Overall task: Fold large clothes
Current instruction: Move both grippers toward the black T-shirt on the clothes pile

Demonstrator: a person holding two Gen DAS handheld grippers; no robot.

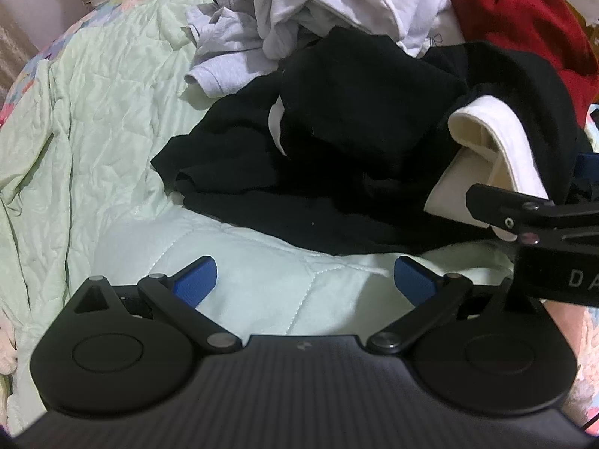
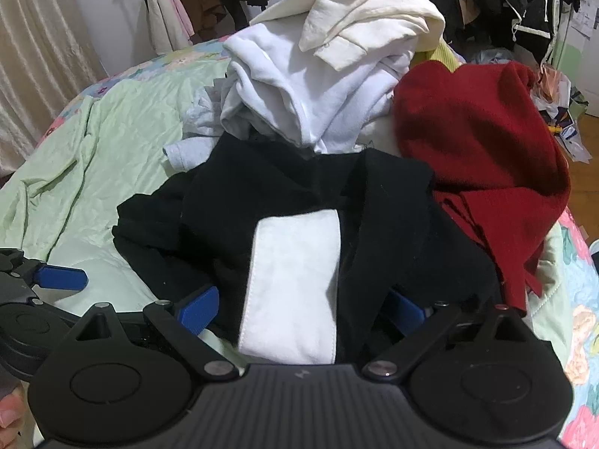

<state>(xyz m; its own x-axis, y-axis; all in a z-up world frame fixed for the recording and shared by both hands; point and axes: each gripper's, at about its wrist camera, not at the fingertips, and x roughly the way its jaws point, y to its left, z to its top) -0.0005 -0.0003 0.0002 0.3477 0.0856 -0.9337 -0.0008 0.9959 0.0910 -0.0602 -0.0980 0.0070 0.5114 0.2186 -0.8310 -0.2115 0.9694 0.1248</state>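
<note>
Two grippers at a clothes pile on a bed.
Left gripper [image 1: 305, 280]: jaws apart over quilt [image 1: 112, 119]. Right gripper [image 2: 305, 308]: jaws apart around black garment [image 2: 393, 224], white band [image 2: 295, 280].

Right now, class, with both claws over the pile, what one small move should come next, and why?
Probably close the right claw on the black garment's white band. Both views show that claw open with the band lying between its blue pads, while the left claw hangs open over bare green quilt, holding nothing.
</note>
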